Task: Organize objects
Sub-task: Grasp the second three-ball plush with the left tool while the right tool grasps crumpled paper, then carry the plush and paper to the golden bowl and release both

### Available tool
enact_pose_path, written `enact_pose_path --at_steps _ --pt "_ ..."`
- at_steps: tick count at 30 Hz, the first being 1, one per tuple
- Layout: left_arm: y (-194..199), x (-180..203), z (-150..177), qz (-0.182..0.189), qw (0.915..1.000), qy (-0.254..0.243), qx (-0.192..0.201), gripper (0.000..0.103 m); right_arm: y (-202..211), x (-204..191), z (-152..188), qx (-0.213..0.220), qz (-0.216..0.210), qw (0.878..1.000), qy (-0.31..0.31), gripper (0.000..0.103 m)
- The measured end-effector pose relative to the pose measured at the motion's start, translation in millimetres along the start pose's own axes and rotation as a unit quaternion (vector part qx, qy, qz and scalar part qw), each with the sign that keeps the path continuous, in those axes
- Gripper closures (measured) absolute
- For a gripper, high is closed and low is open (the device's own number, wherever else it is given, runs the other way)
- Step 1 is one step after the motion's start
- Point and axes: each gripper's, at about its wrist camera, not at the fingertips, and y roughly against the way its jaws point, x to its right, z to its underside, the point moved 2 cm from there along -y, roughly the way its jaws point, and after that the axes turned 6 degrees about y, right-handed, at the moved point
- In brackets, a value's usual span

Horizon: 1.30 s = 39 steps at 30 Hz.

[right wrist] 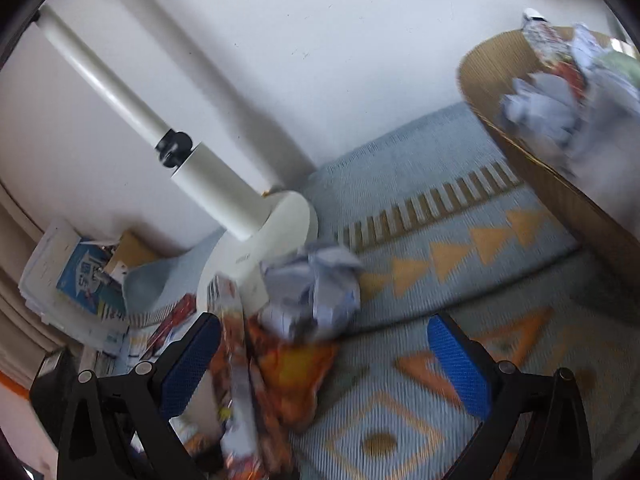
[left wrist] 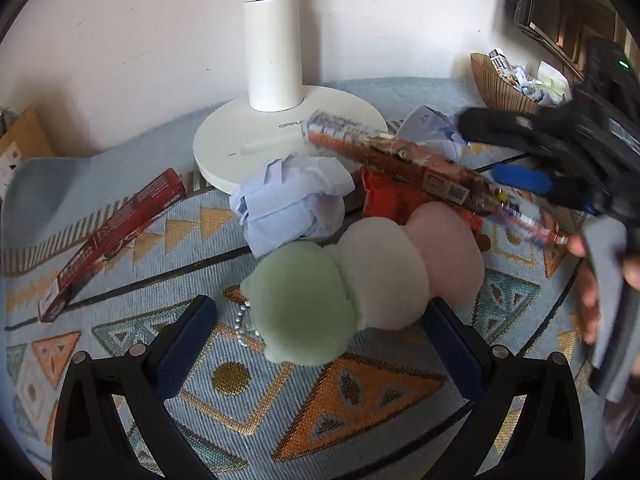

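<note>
A three-lobed plush [left wrist: 352, 276], green, white and pink, lies on the patterned cloth between the open fingers of my left gripper [left wrist: 320, 336]; a bead chain [left wrist: 244, 320] hangs from its green end. A long orange printed box [left wrist: 432, 176] lies across the clutter, blurred, with my right gripper [left wrist: 516, 156] around its far part. In the right wrist view my right gripper [right wrist: 324, 360] stands open, the box [right wrist: 236, 384] by its left finger. Crumpled pale blue paper [left wrist: 292, 200] [right wrist: 316, 292] and an orange snack bag [left wrist: 384, 200] [right wrist: 296, 376] lie near.
A white lamp base [left wrist: 256, 148] [right wrist: 280, 236] with its pole stands at the wall. A dark red box [left wrist: 112, 232] lies at left. A brown basket [left wrist: 500, 88] [right wrist: 520, 136] holding crumpled paper and wrappers stands at right. Books [right wrist: 72, 276] are stacked at far left.
</note>
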Motion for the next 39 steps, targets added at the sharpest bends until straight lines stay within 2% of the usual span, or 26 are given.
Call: enact_pose_path --at_steps 3,5,6,7,9,13,16,18,19,20,22,24,29,32,37,39 --pt "4 -2 0 0.018 0.9998 0.007 0.004 0.0 -7 -3 -5 0.008 0.005 1.0 0.016 0.0" --pt "8 -6 1 0.049 0.9986 0.015 0.011 0.0 -6 0 -5 0.01 0.001 1.0 0.013 0.0" --pt "9 -8 1 0.059 0.998 0.019 0.012 0.0 -4 2 -5 0.013 -0.002 1.0 0.009 0.004" --pt "9 -9 1 0.064 0.9976 0.022 0.012 0.0 -6 3 -5 0.013 -0.012 1.0 0.001 0.029" --pt "9 -9 1 0.069 0.9972 0.024 0.013 0.0 -13 14 -3 -0.008 -0.04 0.999 -0.026 0.067" --pt "5 0 -1 0.058 0.9982 0.006 0.007 0.0 -11 12 -3 -0.006 -0.043 0.999 -0.02 0.068" --pt "-5 16 -5 0.012 0.9995 -0.028 -0.004 0.0 -12 9 -1 -0.008 -0.048 0.999 -0.016 0.068" --pt "-6 21 -6 0.023 0.9991 -0.035 -0.005 0.004 -11 11 -2 -0.007 -0.052 0.998 -0.022 0.068" --pt "-3 23 -5 0.03 0.9988 -0.04 0.003 0.027 -10 11 -2 -0.006 -0.053 0.998 -0.022 0.068" --pt "2 26 -5 0.04 0.998 -0.047 0.014 0.04 -11 10 -3 -0.005 -0.053 0.998 -0.022 0.068" --pt "5 33 -1 0.052 0.9963 -0.065 0.018 0.041 -10 8 -3 -0.003 -0.054 0.998 -0.018 0.068" --pt "4 43 1 0.049 0.9948 -0.088 0.017 0.041 -10 6 -3 0.0 -0.056 0.998 -0.014 0.068" --pt "13 57 7 0.057 0.9901 -0.121 0.042 0.041 -5 4 -4 0.019 -0.063 0.998 -0.009 0.068" --pt "13 55 6 0.048 0.9916 -0.111 0.046 0.041 -1 5 -5 0.03 -0.065 0.997 -0.012 0.068" --pt "19 41 1 0.07 0.9928 -0.068 0.07 0.041 11 9 -9 0.06 -0.074 0.995 -0.026 0.068" --pt "18 33 -1 0.068 0.9939 -0.047 0.073 0.041 17 3 -12 0.067 -0.079 0.994 -0.023 0.068"
